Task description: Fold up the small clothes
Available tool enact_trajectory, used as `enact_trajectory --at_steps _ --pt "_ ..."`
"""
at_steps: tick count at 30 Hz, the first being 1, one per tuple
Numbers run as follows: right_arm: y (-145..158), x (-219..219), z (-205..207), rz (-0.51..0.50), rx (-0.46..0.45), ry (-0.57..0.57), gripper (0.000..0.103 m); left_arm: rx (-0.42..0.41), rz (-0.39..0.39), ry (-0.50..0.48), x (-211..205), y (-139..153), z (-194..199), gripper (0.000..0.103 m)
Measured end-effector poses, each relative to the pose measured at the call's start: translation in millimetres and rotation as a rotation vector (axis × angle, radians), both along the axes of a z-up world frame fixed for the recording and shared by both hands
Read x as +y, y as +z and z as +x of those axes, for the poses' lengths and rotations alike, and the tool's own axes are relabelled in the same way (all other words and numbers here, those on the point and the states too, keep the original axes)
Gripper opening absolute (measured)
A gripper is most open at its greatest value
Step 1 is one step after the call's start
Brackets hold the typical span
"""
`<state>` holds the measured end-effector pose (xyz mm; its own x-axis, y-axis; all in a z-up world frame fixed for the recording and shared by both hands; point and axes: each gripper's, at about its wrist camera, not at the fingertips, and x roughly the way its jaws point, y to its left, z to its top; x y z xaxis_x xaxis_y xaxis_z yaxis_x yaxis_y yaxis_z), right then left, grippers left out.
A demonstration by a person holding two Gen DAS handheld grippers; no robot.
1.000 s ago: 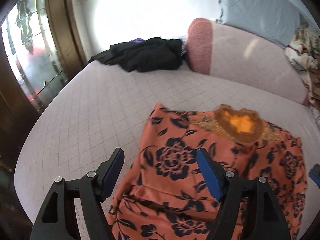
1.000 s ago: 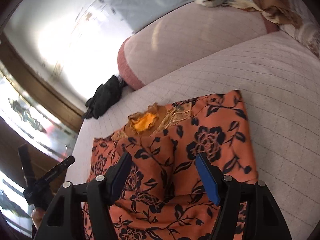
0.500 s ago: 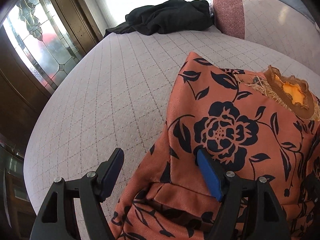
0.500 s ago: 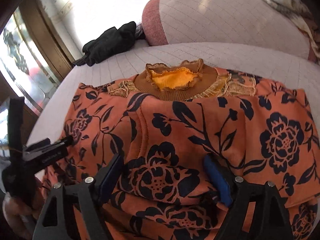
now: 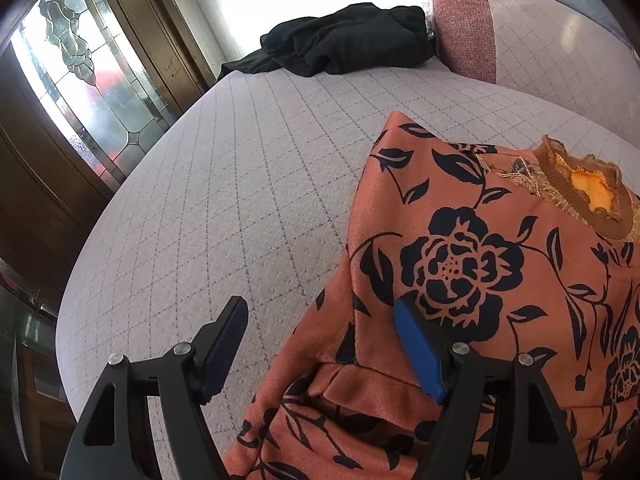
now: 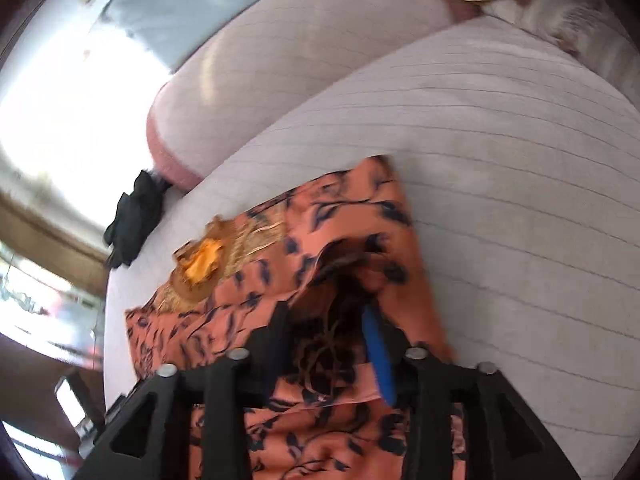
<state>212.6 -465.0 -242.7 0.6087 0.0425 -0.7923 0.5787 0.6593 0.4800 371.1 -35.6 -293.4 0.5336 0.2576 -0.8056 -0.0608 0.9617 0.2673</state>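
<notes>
Both grippers work an orange floral garment spread on the pale quilted sofa seat. Left gripper stands wide open over its edge; right gripper has just been closing, a raised fold between its jaws — whether they pinch it is blurred. Black cloth lies crumpled beyond.

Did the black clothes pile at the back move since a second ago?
No. The black clothes pile lies against the pink cushion on the quilted bed, same as before. Only the camera moved.
</notes>
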Motion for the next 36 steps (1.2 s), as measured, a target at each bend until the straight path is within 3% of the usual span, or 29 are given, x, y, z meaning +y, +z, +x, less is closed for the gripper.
enact_trajectory --at_steps 1,3,4,7,10,12,15,16,17,20,23,27,30,33,36 --pt "5 -13 -13 -0.01 -0.011 -0.078 0.07 -0.007 0.007 0.0 -2 1 -3 0.076" --pt "19 -29 -33 -0.03 -0.094 -0.163 0.07 -0.036 0.022 -0.003 -6 6 -8 0.076" --pt "25 -29 -36 -0.036 -0.142 -0.148 0.07 -0.056 0.015 -0.014 -9 10 -11 0.076" --pt "38 -5 -21 -0.041 -0.221 0.013 0.068 -0.123 -0.01 -0.084 -25 24 -25 0.076" --pt "41 31 2 -0.015 -0.268 0.189 0.05 -0.162 -0.028 -0.174 -42 29 -37 0.076" --pt "32 53 12 -0.028 -0.21 0.274 0.046 -0.128 -0.01 -0.211 -51 22 -37 0.076" --pt "-8 53 18 -0.091 0.07 0.266 0.042 -0.044 0.054 -0.19 -55 1 -28 0.076" --pt "-22 45 17 -0.111 0.165 0.235 0.028 -0.019 0.059 -0.175 -52 -5 -25 0.079" --pt "-30 37 14 -0.092 0.187 0.227 0.009 -0.017 0.041 -0.165 -48 -5 -23 0.082" --pt "-22 21 3 -0.015 0.144 0.204 0.008 -0.032 0.048 -0.128 -40 1 -18 0.082" --pt "-1 24 -1 -0.105 0.065 0.169 0.015 -0.053 0.003 -0.137 -38 7 -19 0.082" --pt "25 43 18 -0.162 -0.108 0.211 0.015 -0.118 -0.053 -0.236 -54 18 -33 0.082" --pt "10 60 36 -0.154 -0.045 0.271 0.015 -0.11 -0.058 -0.311 -70 10 -40 0.082" --pt "-34 51 34 -0.081 0.168 0.271 0.014 -0.069 0.057 -0.345 -82 -12 -43 0.085" --pt "-37 39 19 0.012 0.119 0.219 0.013 -0.085 0.069 -0.353 -81 -8 -54 0.086"
